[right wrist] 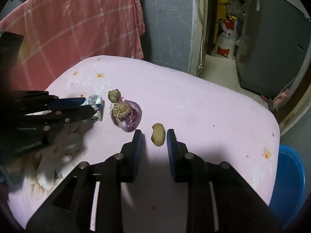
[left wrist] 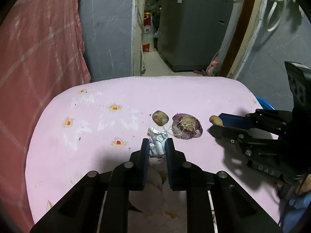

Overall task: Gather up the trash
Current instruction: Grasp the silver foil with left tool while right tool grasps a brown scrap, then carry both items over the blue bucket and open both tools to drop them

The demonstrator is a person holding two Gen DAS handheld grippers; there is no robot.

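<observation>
A crumpled silver wrapper [left wrist: 157,143] lies on the pink table [left wrist: 97,139]; my left gripper [left wrist: 157,145] is shut on it, both blue pads touching its sides. It also shows in the right wrist view [right wrist: 94,106]. A purple onion piece [left wrist: 187,126] with dry roots lies in the middle [right wrist: 126,115]. A small potato chunk [left wrist: 160,118] sits left of it [right wrist: 114,95]. Another small potato [right wrist: 158,134] lies between the open fingers of my right gripper [right wrist: 154,137], nearer the right pad, touching neither. It also shows in the left wrist view [left wrist: 215,120].
A blue basin [right wrist: 289,184] sits below the table's right edge. A pink checked cloth [right wrist: 77,29] hangs behind the table on the left. A grey washing machine [left wrist: 192,29] and a sack [right wrist: 225,40] stand beyond the doorway.
</observation>
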